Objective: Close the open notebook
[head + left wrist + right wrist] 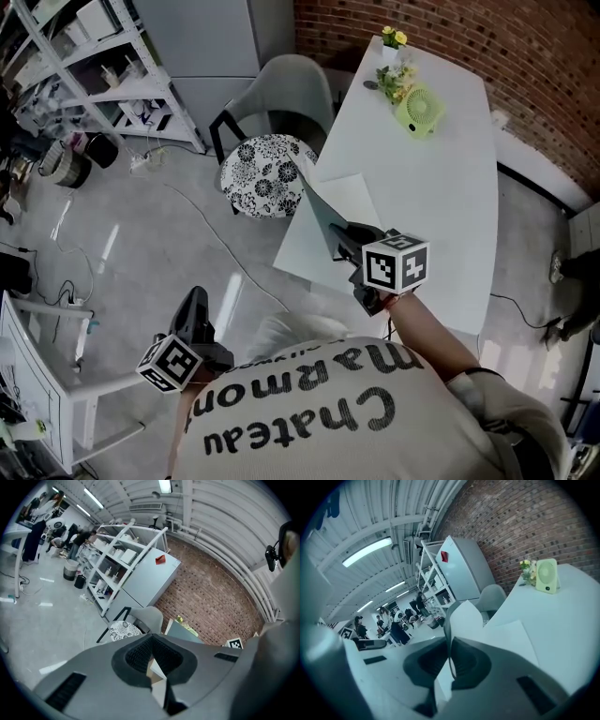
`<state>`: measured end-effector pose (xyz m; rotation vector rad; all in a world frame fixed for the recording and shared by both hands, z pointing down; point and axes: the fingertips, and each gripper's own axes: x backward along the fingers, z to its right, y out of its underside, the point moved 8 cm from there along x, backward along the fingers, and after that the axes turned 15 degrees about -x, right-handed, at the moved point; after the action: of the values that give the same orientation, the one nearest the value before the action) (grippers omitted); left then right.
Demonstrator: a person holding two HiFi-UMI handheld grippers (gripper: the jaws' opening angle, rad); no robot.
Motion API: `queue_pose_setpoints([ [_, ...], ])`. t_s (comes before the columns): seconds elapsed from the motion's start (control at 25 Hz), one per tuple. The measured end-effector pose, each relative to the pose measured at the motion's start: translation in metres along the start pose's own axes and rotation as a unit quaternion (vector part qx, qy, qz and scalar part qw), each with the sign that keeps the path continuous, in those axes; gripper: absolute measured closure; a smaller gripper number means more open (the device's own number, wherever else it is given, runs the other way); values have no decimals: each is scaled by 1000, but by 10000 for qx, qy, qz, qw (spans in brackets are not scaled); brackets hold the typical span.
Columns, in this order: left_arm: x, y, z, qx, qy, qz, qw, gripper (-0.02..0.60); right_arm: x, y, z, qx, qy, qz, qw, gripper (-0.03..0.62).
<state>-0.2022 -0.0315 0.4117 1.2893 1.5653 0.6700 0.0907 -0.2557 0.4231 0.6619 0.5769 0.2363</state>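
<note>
Nearest the camera, a light shirt [375,412] with dark lettering fills the lower edge of the head view. At its left the left gripper [194,302] is held out over the grey floor [141,244], well apart from the bench [441,206]. In the left gripper view its jaws are seen closed together, with nothing pinched between them [151,641].

Just beyond the shirt, the right gripper [342,236] is held over the near left part of the bench. In the right gripper view its jaws are seen closed on a thin sheet [451,641]: the cover [464,616] of the notebook [511,641], dark outside and white inside, is gripped at its edge. The notebook [345,197] is found at the near left edge of the bench. One white page is laid flat, while the cover [322,217] is held raised and tilted above it.

Further on, a grey chair [281,89] with a patterned cushion [264,175] is placed beside the left edge of the bench. Toward the far end of the bench a small green fan [420,109] is stood, and yellow flowers [394,39] are set beyond it. A brick wall [525,56] is seen behind, and a white shelving rack [103,66] at the far left.
</note>
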Motion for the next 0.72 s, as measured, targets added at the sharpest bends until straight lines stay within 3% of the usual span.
queue_pose_setpoints([
  [0.72,8,16,9,127,7,-74,9999,580,24,8,21,-115,442,152,9988,577],
])
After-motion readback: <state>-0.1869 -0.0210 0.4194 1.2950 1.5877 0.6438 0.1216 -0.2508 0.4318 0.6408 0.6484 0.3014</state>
